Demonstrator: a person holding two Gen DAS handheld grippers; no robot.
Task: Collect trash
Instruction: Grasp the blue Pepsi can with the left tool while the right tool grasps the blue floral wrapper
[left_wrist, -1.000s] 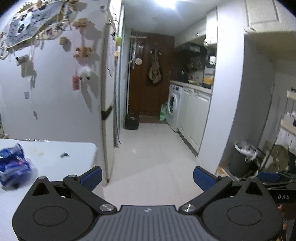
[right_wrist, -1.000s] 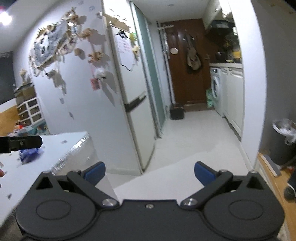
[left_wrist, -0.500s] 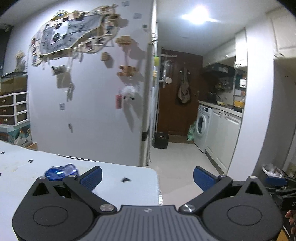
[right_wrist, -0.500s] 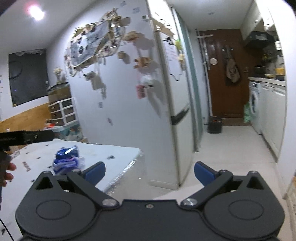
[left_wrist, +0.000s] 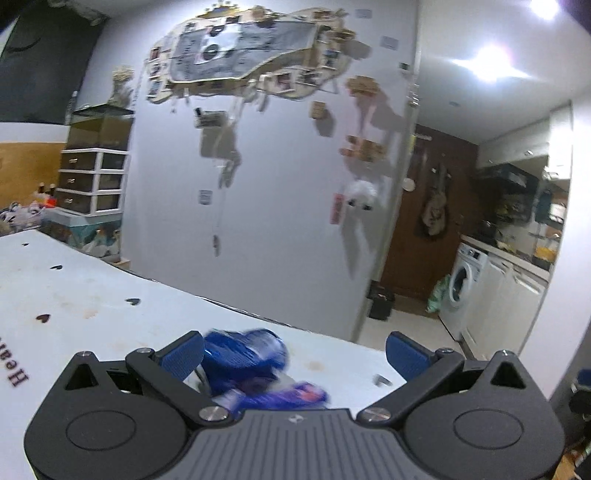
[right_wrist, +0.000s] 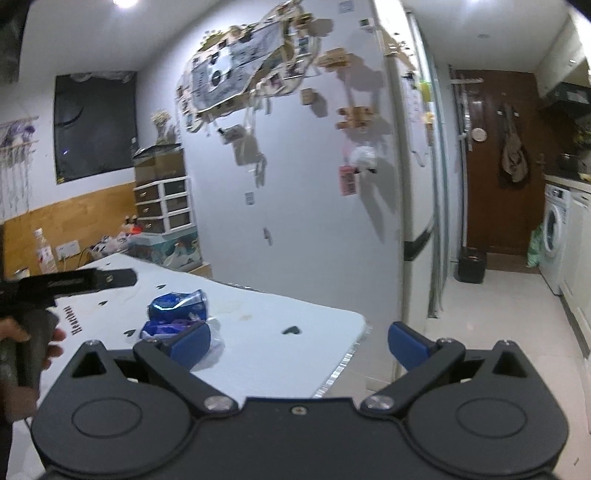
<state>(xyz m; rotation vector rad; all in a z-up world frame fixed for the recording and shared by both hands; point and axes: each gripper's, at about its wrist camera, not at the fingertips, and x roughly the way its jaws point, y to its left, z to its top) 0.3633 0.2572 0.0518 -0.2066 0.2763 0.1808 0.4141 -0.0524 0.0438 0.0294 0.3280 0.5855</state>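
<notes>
A crumpled blue wrapper lies on the white table, close in front of my left gripper. That gripper is open, the wrapper lying between its blue pads nearer the left one. In the right wrist view the same blue trash sits on the table, with a second blue and clear piece just in front of it. My right gripper is open and holds nothing; its left pad overlaps the trash in the image. The left gripper's body shows at the left, held by a hand.
A tall white fridge side covered in magnets stands behind the table. A corridor with a washing machine, a brown door and a black bin runs to the right. Drawers and a bottle stand at the back left.
Both grippers have swung left from the corridor toward the table. The blue wrapper now lies right between the left gripper's pads; a second ago it was at the far left edge.
</notes>
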